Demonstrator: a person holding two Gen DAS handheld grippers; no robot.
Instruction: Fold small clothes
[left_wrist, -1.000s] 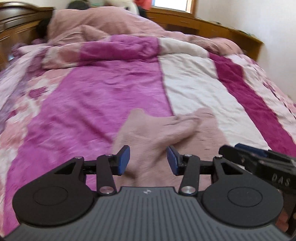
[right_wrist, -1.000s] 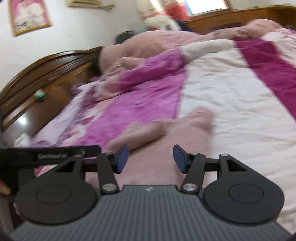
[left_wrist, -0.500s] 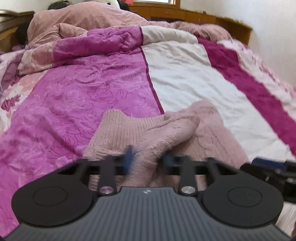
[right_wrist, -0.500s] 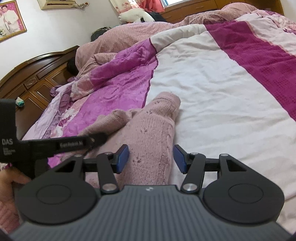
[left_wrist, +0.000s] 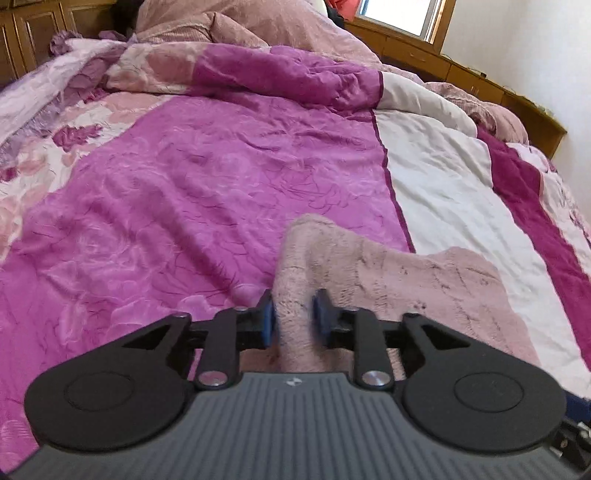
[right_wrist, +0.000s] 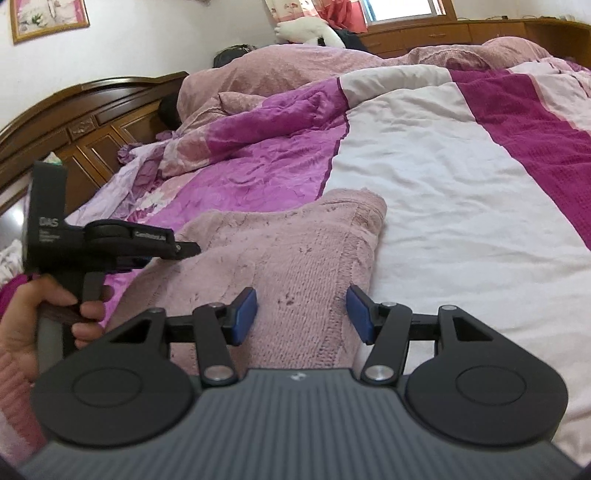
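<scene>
A pink knitted sweater (left_wrist: 424, 291) lies on the bed, part on the magenta panel and part on the white one. My left gripper (left_wrist: 294, 320) is low over its near left part. Its jaws are opening, and a raised ridge of the knit still stands between the blue pads (left_wrist: 267, 322). In the right wrist view the same sweater (right_wrist: 295, 251) spreads ahead. My right gripper (right_wrist: 301, 314) hovers open above its near edge, gripping nothing. The left gripper (right_wrist: 186, 252) shows at the left of that view, held by a hand (right_wrist: 44, 314).
The bed cover (left_wrist: 166, 221) has magenta, white and floral panels. A bunched pink quilt (right_wrist: 295, 70) lies at the far end. A dark wooden headboard (right_wrist: 85, 122) stands left and a low wooden cabinet (right_wrist: 480, 31) runs under the window. A plush toy (right_wrist: 306, 31) sits behind.
The left gripper dropped toward the sweater, shut on a fold, drew it leftward into a ridge, and its pads now stand apart again. The right gripper stayed open and nearly still.
</scene>
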